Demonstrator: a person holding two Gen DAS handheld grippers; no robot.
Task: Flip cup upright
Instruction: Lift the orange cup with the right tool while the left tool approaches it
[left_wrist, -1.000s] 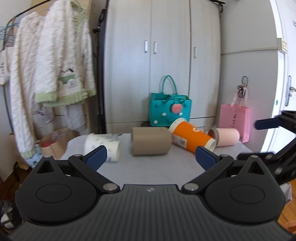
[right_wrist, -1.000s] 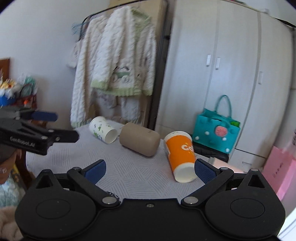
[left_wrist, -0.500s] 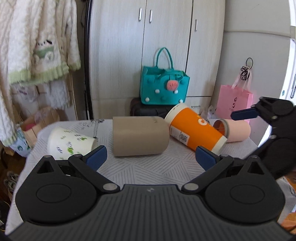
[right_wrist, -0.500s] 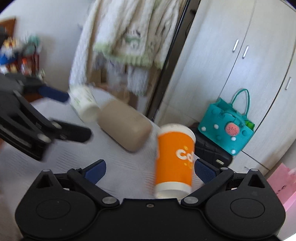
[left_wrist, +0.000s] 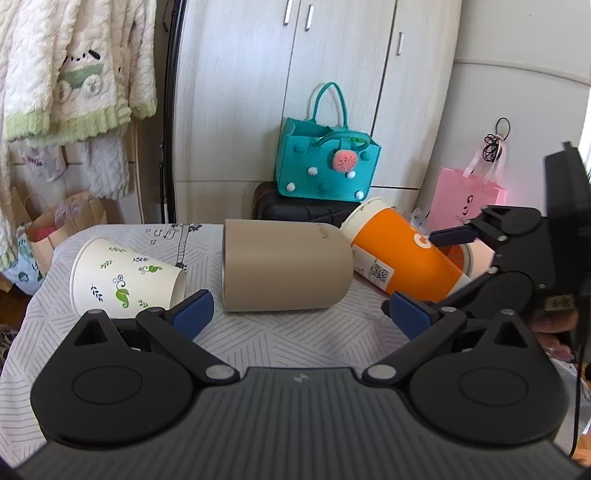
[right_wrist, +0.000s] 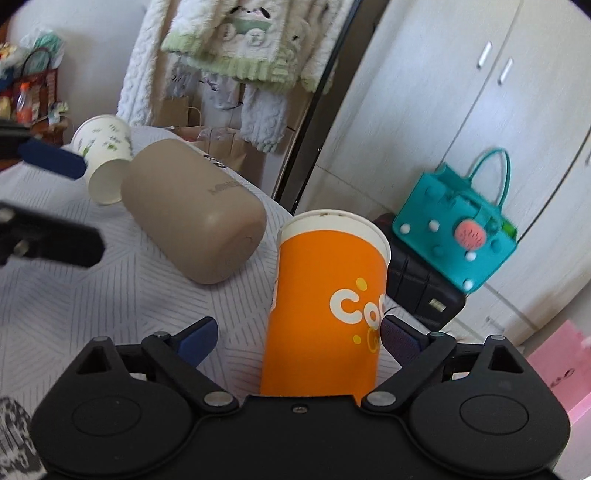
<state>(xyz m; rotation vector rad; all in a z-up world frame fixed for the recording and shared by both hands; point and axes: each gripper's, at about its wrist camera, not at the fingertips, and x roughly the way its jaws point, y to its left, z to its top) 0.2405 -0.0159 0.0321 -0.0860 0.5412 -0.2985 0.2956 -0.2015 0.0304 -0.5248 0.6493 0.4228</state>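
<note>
Right wrist view looks straight along the orange cup, which lies on its side on the worktop with its white rim pointing away from the camera and its base hidden under the gripper body. The right gripper has its jaws spread wide, one blue pad on each side of the cup; the right-hand pad is against or just beside the cup wall, while the left-hand pad stands clear of it, so nothing is clamped. To the left of the orange cup a tan cup lies on its side, and beyond that a white cup with green leaves also lies tipped over, its open mouth facing the tan one. From the left wrist view, the left gripper hovers low over the patterned cloth with its jaws open and holding nothing; the white leaf cup is just beyond its left finger, the tan cup sits straight ahead, and the orange cup slants away on the right, with the right gripper reaching around its lower end. A teal felt bag rests on a black case behind the worktop, and a pink paper bag hangs further right.
</note>
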